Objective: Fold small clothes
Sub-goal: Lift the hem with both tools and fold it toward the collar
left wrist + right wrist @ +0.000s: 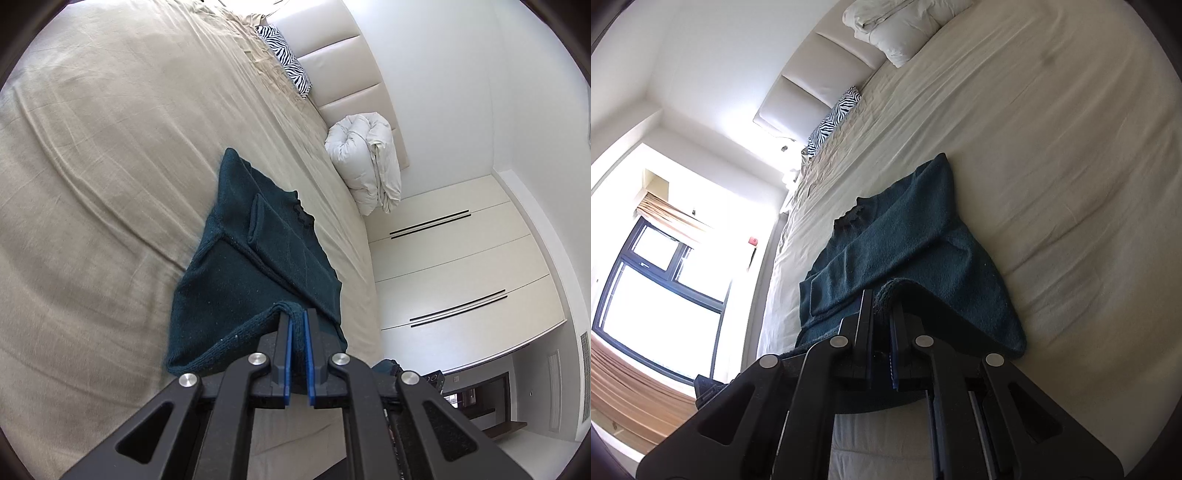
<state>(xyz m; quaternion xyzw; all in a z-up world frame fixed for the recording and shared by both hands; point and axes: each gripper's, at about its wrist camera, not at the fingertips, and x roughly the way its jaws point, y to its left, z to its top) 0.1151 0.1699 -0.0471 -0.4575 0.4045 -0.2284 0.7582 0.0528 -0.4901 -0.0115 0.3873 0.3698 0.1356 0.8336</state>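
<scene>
Both hand-held grippers, left and right, clamped on teal sweater hem; window only rightward.

A beige bedsheet is spread wide, a zebra-print pillow is propped by the padded headboard, a white duvet is bundled, and wardrobe doors, seemingly, are shut.

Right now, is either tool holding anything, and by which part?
Both hold the dark teal sweater. The left tool and right tool are each clamped on its near knitted edge, apparently the hem, lifting it off the bed.
</scene>
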